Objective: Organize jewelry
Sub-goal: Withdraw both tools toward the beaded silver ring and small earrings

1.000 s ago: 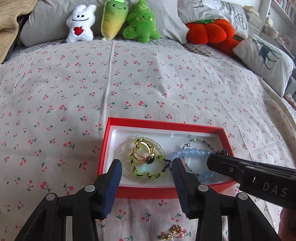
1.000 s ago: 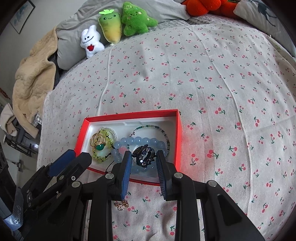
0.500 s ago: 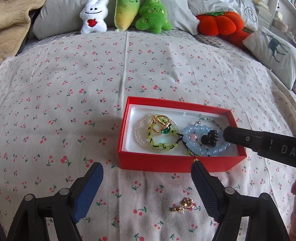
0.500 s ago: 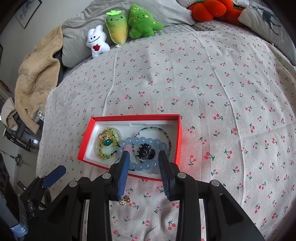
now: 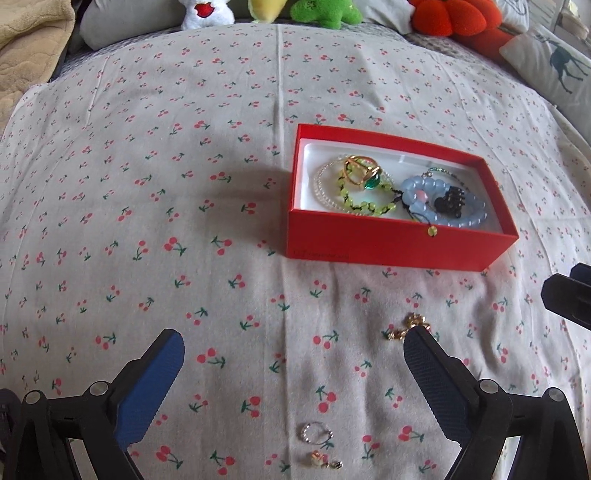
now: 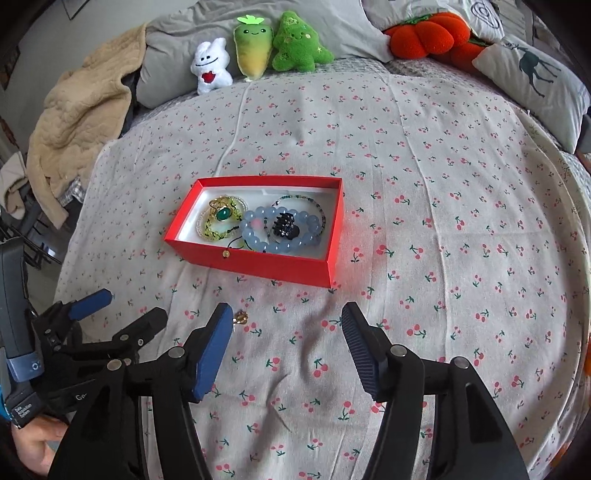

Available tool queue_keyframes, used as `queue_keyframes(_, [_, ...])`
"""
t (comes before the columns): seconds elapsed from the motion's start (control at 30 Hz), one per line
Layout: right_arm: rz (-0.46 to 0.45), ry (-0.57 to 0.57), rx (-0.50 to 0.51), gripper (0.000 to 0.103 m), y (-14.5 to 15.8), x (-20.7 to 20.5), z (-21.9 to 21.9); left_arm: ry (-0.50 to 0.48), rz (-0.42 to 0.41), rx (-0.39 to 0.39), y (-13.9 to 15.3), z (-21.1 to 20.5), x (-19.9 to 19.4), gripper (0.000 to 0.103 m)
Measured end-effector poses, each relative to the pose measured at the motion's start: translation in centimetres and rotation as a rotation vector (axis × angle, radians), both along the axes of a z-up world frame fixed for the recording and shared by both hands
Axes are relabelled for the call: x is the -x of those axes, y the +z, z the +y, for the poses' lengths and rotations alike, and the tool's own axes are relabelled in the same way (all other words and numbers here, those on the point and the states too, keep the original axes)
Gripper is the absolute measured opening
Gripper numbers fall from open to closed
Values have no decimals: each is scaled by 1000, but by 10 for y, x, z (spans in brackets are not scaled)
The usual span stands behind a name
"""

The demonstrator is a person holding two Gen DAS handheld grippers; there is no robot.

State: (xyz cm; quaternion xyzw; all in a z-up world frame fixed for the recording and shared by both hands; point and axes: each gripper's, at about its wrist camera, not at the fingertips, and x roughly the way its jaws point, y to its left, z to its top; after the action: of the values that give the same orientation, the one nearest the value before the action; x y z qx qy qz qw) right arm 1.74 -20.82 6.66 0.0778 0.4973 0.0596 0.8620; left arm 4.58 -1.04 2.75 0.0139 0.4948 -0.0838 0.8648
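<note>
Matt red cardboard box (image 5: 388, 243); glossy blue beads (image 5: 436, 201).

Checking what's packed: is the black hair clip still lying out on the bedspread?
No, the black hair clip sits inside the red box, on the blue bead bracelet.

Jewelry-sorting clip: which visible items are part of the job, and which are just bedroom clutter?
Job:
red box
blue bead bracelet and black hair clip, in the box
gold earring, silver ring, small gold piece, loose on the bedspread

Lying about:
plush toys
orange pumpkin cushion
deer pillow
beige blanket
</note>
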Motion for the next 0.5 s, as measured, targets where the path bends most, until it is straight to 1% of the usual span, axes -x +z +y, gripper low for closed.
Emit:
queue_keyframes(0.1, [11, 4, 21, 65, -10, 9, 1, -23, 38, 3, -11, 8, 5, 99])
queue_keyframes(0.17, [24, -4, 32, 65, -17, 12, 1, -22, 47, -21, -16, 14, 6, 99])
queue_keyframes(0.27, [35, 2, 48, 65, -29, 13, 2, -35, 14, -43, -16, 21, 7, 99])
queue_keyframes(0.37, [29, 15, 123, 65, -39, 14, 8, -53, -23, -48, -17, 25, 9, 99])
queue_keyframes(0.43, [21, 31, 166, 65, -45, 15, 12, -75, -23, -45, -20, 25, 10, 99])
queue_keyframes(0.5, [29, 47, 169, 65, -50, 15, 15, -102, -18, -43, -24, 24, 11, 99])
